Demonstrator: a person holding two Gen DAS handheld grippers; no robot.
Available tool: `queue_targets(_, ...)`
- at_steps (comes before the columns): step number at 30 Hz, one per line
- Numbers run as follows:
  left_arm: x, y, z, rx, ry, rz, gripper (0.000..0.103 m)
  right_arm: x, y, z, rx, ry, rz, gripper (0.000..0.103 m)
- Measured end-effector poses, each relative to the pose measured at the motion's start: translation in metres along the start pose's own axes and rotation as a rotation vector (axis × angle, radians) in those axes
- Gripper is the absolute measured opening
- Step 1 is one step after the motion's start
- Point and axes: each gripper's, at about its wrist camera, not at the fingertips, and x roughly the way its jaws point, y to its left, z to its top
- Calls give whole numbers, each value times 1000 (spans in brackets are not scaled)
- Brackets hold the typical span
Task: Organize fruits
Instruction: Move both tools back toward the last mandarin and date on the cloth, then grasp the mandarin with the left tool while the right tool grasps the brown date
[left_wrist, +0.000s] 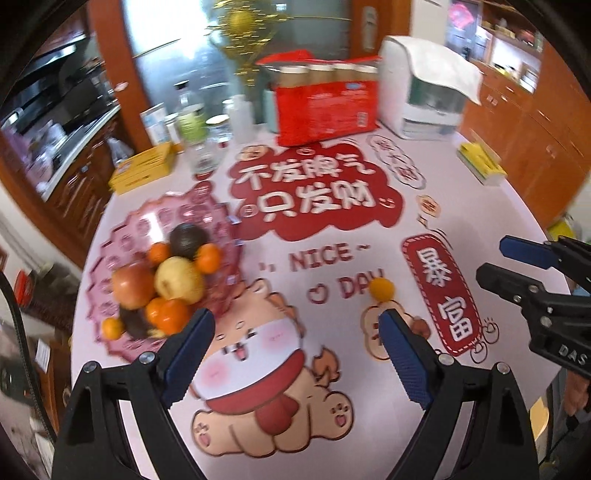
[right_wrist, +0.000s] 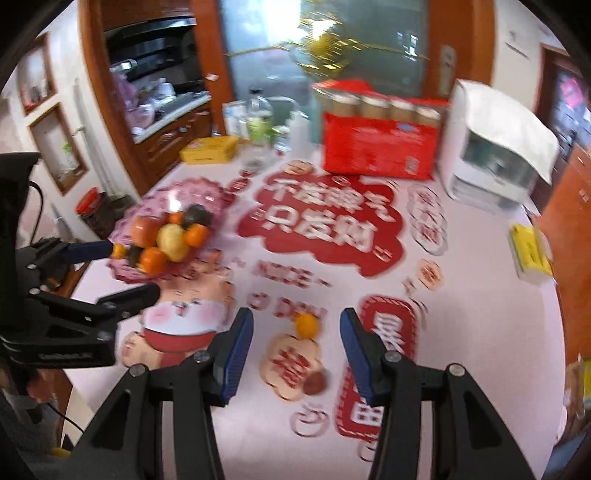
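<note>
A pink scalloped plate (left_wrist: 155, 210) (right_wrist: 192, 188) at the table's left holds a red apple (left_wrist: 133, 286), a yellow fruit (left_wrist: 179, 278), a dark avocado (left_wrist: 186, 240) and several mandarins. One small mandarin (left_wrist: 382, 288) (right_wrist: 306, 325) lies alone on the printed tablecloth, and a small brown fruit (right_wrist: 314, 382) lies just nearer. My left gripper (left_wrist: 295, 314) (right_wrist: 131, 267) is open and empty over the cartoon print, right of the plate. My right gripper (right_wrist: 295, 314) (left_wrist: 493, 258) is open, and the lone mandarin lies on the cloth just ahead between its fingers, untouched.
At the back stand a red carton of cans (left_wrist: 328, 107), a white appliance under a cloth (left_wrist: 424, 88), several bottles and jars (left_wrist: 192, 114) and a yellow box (left_wrist: 144, 168). A yellow book (left_wrist: 480, 162) lies near the right edge. Wooden cabinets surround the table.
</note>
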Motion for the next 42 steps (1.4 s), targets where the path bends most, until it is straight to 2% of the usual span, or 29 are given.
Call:
queue_targets(5,27,-23,-4,71,12,-41,90,21,-21,-20,36,55,-26,49)
queue_targets(14,69,-40,-17,163,30,-72,87,75,-26,-58,31,171,27,48)
queue_targets(17,78,-40,-18,161,38,-70,86,93,-22,-64,14,213,51,47)
queue_targets(27,100,-38,-15,128,70,-57,86,135,-17,-74,-13,316,129,31)
queue_targets(32,111,-46,-11,120,82,-59,86,136,-19,-71,-18,300,136,29)
queue_targets(39,134,-66,-1,113,100,-75,86,129,-46,-60,23,242,65,28)
queue_targets(42,147,-75,3,104,118,-92,81,127,-58,-57,52,227,53,28)
